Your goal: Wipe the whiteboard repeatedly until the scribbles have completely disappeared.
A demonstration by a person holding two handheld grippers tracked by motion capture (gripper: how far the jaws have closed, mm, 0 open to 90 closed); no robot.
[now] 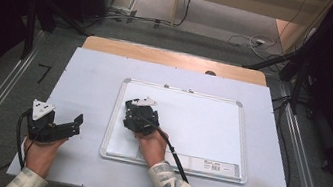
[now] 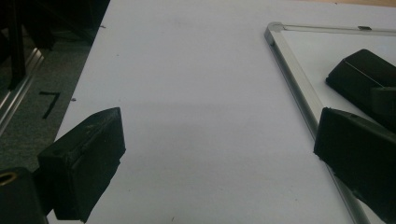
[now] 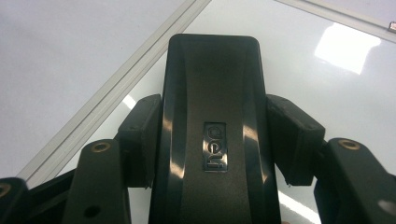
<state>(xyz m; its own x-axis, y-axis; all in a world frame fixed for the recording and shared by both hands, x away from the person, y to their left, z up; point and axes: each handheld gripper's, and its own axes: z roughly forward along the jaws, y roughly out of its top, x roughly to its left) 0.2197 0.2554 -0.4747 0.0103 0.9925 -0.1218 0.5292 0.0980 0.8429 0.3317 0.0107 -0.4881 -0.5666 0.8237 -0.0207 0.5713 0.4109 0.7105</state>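
A white whiteboard [image 1: 200, 124] with a silver frame lies flat on the table. Over its near left part my right gripper [image 1: 137, 114] is shut on a black eraser [image 3: 212, 116] marked "deli", whose sides are pinched between the two fingers [image 3: 140, 135]. The eraser's underside is hidden, so I cannot tell if it touches the board [image 3: 303, 60]. My left gripper [image 1: 77, 126] rests to the left of the board, open, with nothing between its jaws [image 2: 219, 158]. In the left gripper view the eraser's end [image 2: 359, 79] shows on the board past the frame [image 2: 294, 70].
A white sheet [image 1: 91, 76] covers the table, with a strip of bare wood [image 1: 175, 58] at the far edge. A barcode label [image 1: 211, 166] sits on the board's near rim. Cables and dark stands lie on the floor beyond.
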